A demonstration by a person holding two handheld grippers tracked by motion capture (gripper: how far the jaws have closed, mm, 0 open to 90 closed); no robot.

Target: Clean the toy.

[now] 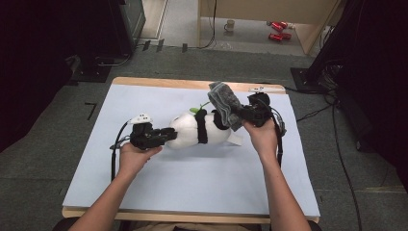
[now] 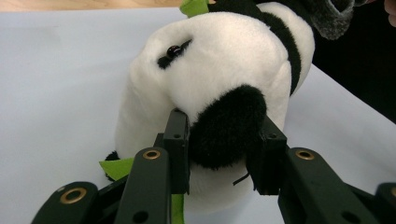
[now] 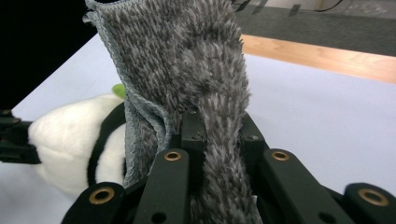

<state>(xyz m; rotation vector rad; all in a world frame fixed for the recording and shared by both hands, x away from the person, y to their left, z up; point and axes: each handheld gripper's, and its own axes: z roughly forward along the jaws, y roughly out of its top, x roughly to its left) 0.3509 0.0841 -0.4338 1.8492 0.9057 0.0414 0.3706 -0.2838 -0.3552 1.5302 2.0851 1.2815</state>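
Panda plush (image 2: 219,93): left gripper (image 2: 224,154) jaws clamp black ear; right gripper (image 3: 219,140) jaws pinch grey cloth (image 3: 187,60).

looks like a lab or recording room, not a home: my table (image 1: 144,192) has a pale blue sheet over a wooden top, grey carpet floor (image 1: 43,159) all round, loose black cables (image 1: 341,159) trailing across it, dark equipment racks (image 1: 120,24) at the back, a plywood bench (image 1: 308,29) with a mug (image 1: 230,25) under it

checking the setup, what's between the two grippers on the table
The panda plush lies between them in the high view: left gripper clamps its black ear, right gripper holds a grey cloth.
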